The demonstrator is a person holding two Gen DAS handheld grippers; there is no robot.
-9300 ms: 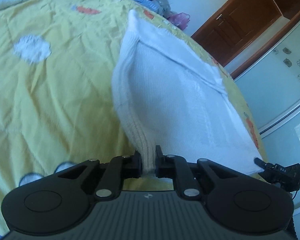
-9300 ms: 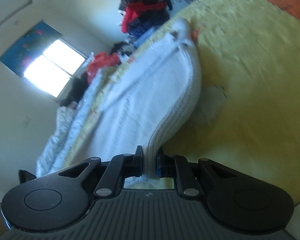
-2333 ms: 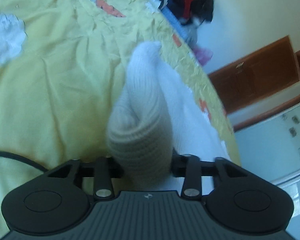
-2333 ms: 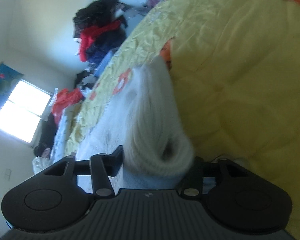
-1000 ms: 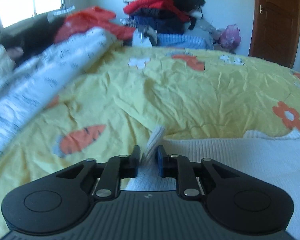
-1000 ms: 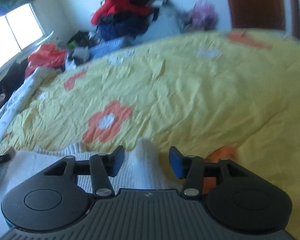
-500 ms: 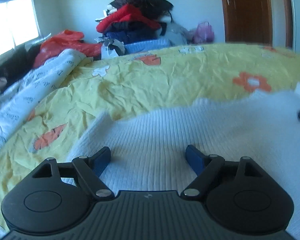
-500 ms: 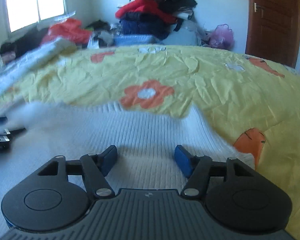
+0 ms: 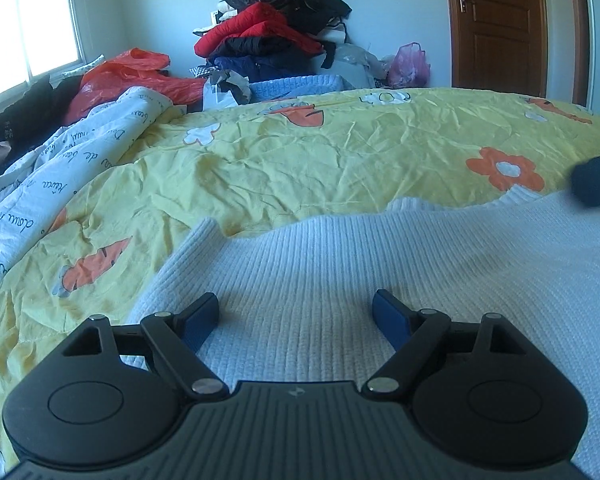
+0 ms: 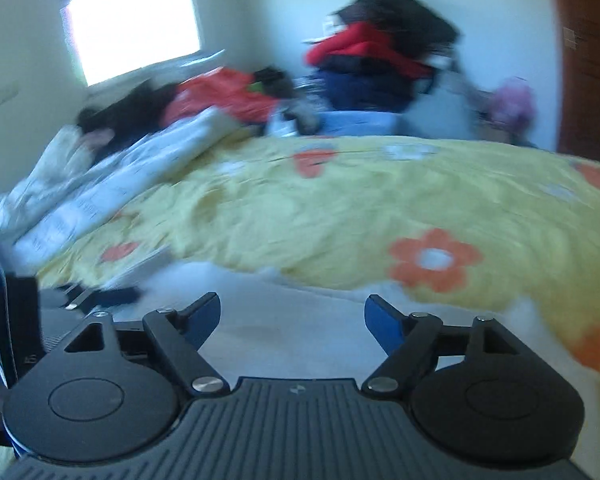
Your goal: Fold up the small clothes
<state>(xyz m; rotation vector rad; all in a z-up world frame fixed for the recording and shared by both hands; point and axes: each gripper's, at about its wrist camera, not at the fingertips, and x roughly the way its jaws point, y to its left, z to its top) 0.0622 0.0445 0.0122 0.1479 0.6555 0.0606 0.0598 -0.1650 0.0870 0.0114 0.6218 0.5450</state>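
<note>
- Writing: cursive script printed on the white quilt (image 9: 56, 168); I cannot make out the words.
- My left claw (image 9: 296, 312): jaws wide, empty, over the white knit garment (image 9: 380, 256).
- My right claw (image 10: 292, 312): jaws opening, nothing gripped.
- Garment lies flat on the yellow bedspread (image 9: 300, 160).

Home bedroom: bed (image 9: 340, 168); clothes pile (image 9: 276, 28)

A white ribbed knit garment (image 9: 380, 264) is lying spread flat on the yellow flowered bedcover (image 9: 300, 160). Its wavy far edge is sitting just beside an orange flower print (image 9: 504, 168) on that bedcover.
</note>
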